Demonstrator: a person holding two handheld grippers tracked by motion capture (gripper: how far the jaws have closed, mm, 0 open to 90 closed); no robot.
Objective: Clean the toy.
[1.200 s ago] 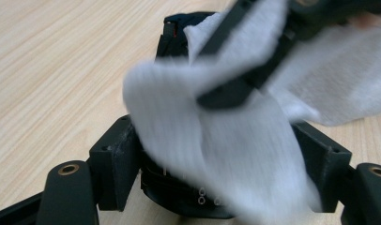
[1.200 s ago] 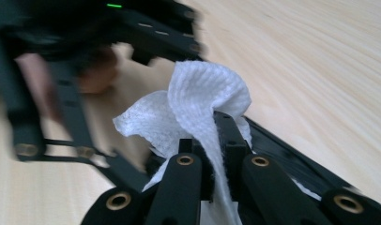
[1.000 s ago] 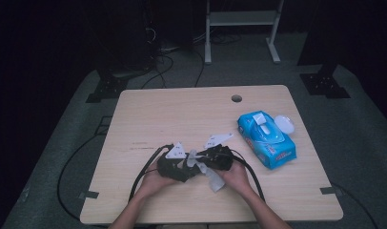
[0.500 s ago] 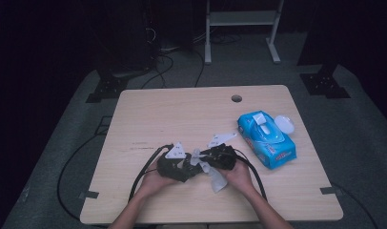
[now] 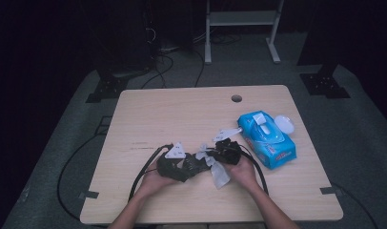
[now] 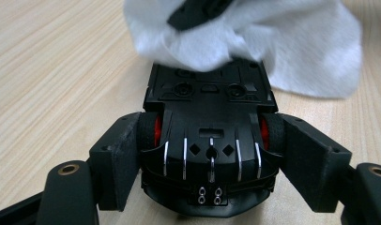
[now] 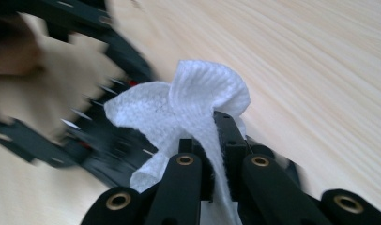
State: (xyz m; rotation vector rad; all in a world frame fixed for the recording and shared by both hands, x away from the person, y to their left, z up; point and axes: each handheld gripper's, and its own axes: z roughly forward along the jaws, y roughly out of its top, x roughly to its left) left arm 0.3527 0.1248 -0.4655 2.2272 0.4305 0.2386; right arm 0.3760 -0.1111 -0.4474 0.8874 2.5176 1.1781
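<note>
I judge the wiping well underway but unfinished: my left claw (image 6: 209, 154) clamps the black toy car (image 6: 209, 140) low over the near tabletop (image 5: 182, 114), while my right claw (image 7: 212, 145), pinched on the white wipe (image 7: 179, 112), rubs its underside.

I am working in what looks like a recording lab or studio. A pale wooden table with a round cable hole (image 5: 134, 119) stands on grey carpet (image 5: 363, 133), with darkness all around it. Black metal stand feet (image 5: 324, 83) sit on the floor at both sides, a white metal frame (image 5: 241, 19) stands behind, and black cables (image 5: 67, 167) trail across the carpet.
</note>
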